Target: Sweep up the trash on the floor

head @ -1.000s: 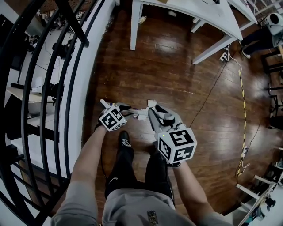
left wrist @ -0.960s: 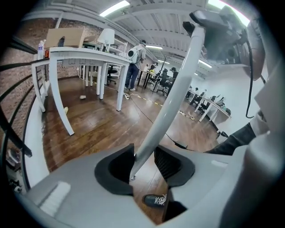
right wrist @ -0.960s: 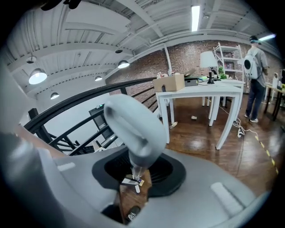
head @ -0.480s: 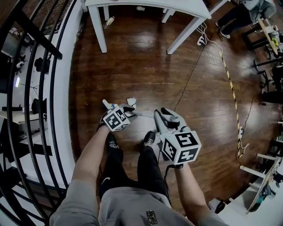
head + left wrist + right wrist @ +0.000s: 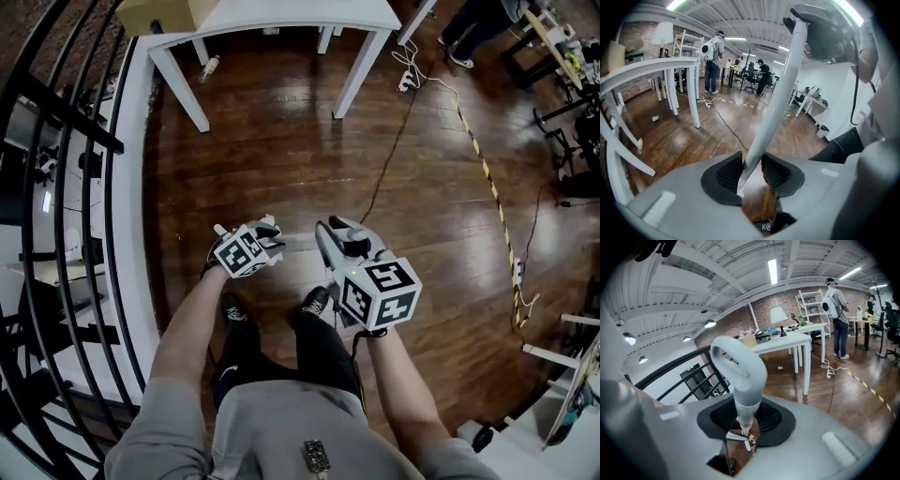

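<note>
Left gripper (image 5: 752, 172) has just been closing its jaws and now pinches the tip of a pale pole (image 5: 776, 103). The right gripper (image 5: 743, 420) is clamped on a grey looped handle (image 5: 739, 366). Whether both belong to one sweeping tool I cannot tell. The trash sits well ahead: a bottle-like piece (image 5: 211, 66) lies on the wooden floor (image 5: 281, 159) beside a leg of the white bench (image 5: 281, 14), with another scrap (image 5: 270, 31) under it. Over the last second the bench has slid closer and leftward in the head view, so the person appears to be walking toward the litter, and sweeping has not begun. Both forearms reach forward side by side with the grippers tilted down. The black railing (image 5: 84, 187) runs along their left.
</note>
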